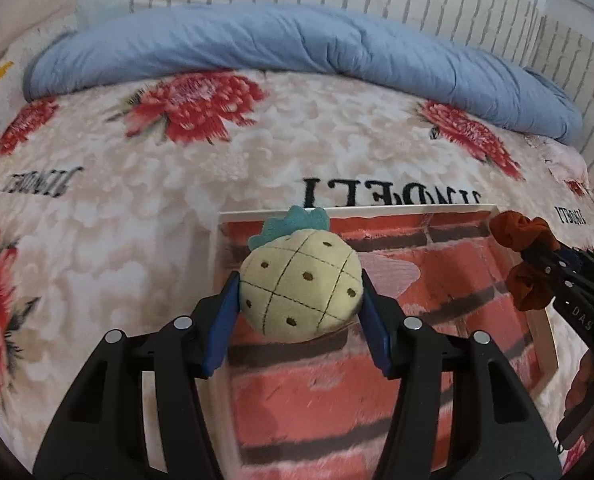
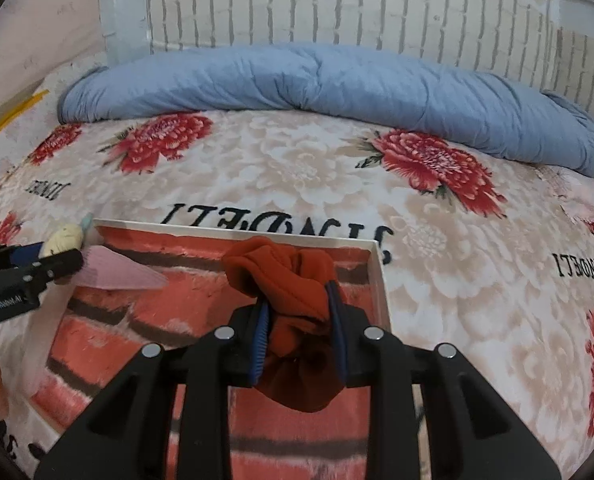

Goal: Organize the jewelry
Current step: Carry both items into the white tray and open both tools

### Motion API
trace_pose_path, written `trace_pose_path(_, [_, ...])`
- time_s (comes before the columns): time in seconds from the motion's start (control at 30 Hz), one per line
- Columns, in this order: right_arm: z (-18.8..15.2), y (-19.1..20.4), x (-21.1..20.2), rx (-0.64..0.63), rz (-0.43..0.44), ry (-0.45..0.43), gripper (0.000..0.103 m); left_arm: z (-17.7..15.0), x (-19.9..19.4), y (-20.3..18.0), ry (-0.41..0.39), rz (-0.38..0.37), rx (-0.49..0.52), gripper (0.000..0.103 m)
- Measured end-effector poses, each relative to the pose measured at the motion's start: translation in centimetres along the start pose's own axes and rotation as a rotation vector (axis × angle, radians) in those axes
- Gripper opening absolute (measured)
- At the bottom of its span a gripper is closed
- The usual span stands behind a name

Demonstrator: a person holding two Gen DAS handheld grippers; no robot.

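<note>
My left gripper (image 1: 301, 292) is shut on a plush pineapple (image 1: 301, 288), yellow with a teal crown, held over the far left part of a white-rimmed tray (image 1: 545, 336) lined with red brick print. My right gripper (image 2: 297, 296) is shut on a rust-orange scrunchie (image 2: 285, 276) over the tray's far right part (image 2: 379, 276). The scrunchie (image 1: 525, 256) and right gripper (image 1: 553, 268) also show at the right of the left wrist view. The pineapple (image 2: 63, 238) and left gripper (image 2: 63, 250) show at the left of the right wrist view. A pale pink ribbed piece (image 2: 117, 272) lies in the tray.
The tray rests on a floral blanket (image 1: 97, 220) with red flowers and black lettering. A rolled blue quilt (image 2: 337, 84) lies along the far edge. A white brick-pattern wall (image 2: 337, 4) stands behind. A hand (image 1: 585, 392) shows at the right edge.
</note>
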State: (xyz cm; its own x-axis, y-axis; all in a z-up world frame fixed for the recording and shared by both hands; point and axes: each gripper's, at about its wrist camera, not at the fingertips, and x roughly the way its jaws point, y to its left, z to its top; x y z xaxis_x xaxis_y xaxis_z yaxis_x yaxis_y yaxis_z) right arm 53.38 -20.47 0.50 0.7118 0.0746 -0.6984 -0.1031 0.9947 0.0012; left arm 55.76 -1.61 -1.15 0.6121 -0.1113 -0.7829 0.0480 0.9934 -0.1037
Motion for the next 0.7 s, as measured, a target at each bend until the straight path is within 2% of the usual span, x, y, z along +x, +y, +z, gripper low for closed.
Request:
trace_pose_path(0.33, [0.8, 0.8, 5.7, -0.05, -0.052, 0.104, 0.027, 0.9, 5.3, -1.5, 0.069, 0.051, 0.027, 0.055])
trace_pose_path(0.43, [0.9, 0.6, 6.7, -0.035, -0.048, 0.122, 0.027, 1.3, 5.8, -1.5, 0.079, 0.04, 0.009, 0.055])
trace_pose_path(0.57, [1.2, 0.5, 7.9, -0.031, -0.046, 0.157, 0.027, 1.8, 6.3, -2.2, 0.072, 0.092, 0.077, 0.055])
trace_pose_path(0.7, [1.1, 0.7, 8.8, -0.037, -0.048, 0.182, 0.028, 2.1, 6.3, -2.3, 0.077, 0.092, 0.082, 0.056])
